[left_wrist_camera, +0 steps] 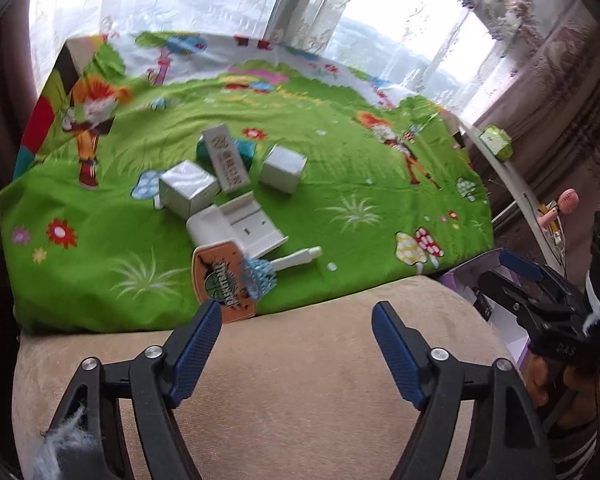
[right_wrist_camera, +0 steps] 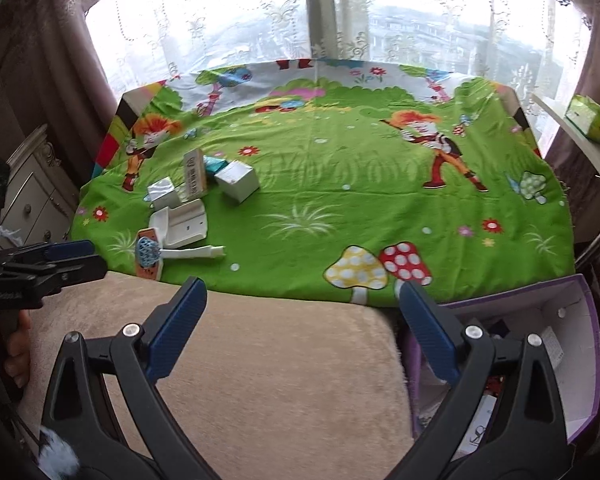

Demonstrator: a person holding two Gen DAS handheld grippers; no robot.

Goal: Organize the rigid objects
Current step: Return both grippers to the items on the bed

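Hovering over the beige cushion (left_wrist_camera: 280, 360), both tools gape wide and empty: left tool (left_wrist_camera: 298, 348), right tool (right_wrist_camera: 302, 328). On the green cloth (right_wrist_camera: 340, 200) the toy hoop (left_wrist_camera: 236, 280) (long axis pointing right) lies ahead, nearest the left tool.

Chinese characters, illegible, on upright white box (left_wrist_camera: 226, 159), blurred logo lettering on orange backboard (left_wrist_camera: 221, 280)

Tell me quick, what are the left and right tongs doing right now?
Left tongs: open, holding nothing, over the beige cushion.
Right tongs: open, holding nothing.
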